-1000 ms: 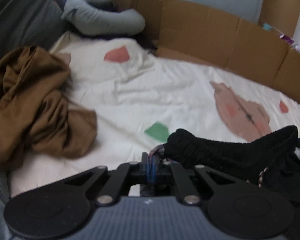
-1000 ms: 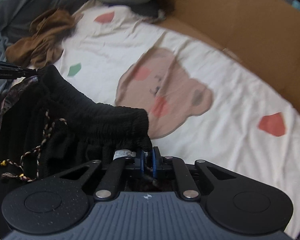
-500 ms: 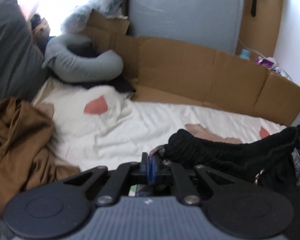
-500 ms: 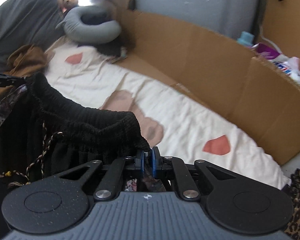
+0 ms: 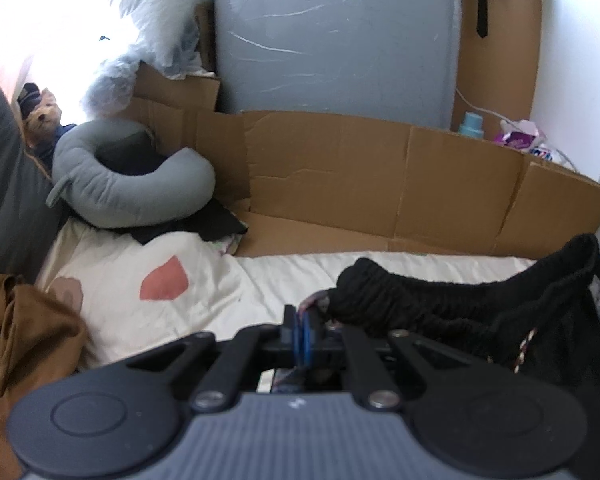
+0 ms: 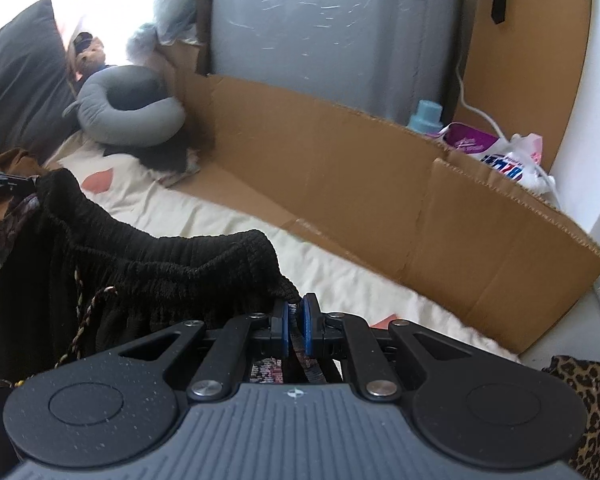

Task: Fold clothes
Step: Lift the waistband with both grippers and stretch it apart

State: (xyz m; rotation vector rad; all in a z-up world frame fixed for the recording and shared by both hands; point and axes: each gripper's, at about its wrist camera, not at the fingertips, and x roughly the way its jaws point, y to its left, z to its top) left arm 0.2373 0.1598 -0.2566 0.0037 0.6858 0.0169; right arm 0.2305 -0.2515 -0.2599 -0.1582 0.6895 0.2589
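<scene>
- Black ribbed waistband of the garment (image 5: pixel 420 300) hangs stretched between our two grippers, lifted clear of the cream sheet (image 5: pixel 204 304) spread in front of the cardboard wall (image 5: pixel 380 184).
- We see the left gripper (image 5: pixel 303 334) with its blue pads nearly together, pinching the waistband's one corner; patterned fabric shows under the black cloth.
- We see the right gripper (image 6: pixel 296 322) with only a narrow gap, clamped on the other corner, and a strip of patterned fabric runs down between its pads.
- A braided drawstring (image 6: pixel 82 320) dangles from the waistband.
- Against the far left end of the cardboard wall lies a grey U-shaped pillow (image 5: pixel 128 184), with dark cloth in its hollow and beneath it.
- Behind the wall's right end we see a blue bottle (image 6: pixel 425 114) and a white plastic bag (image 6: pixel 512 160) holding a purple packet.
- Well left of the wall, on the sheet's edge, sits a crumpled brown garment (image 5: pixel 24 332).
- Leopard-print cloth (image 6: pixel 588 400) lies before the wall's near right corner.
</scene>
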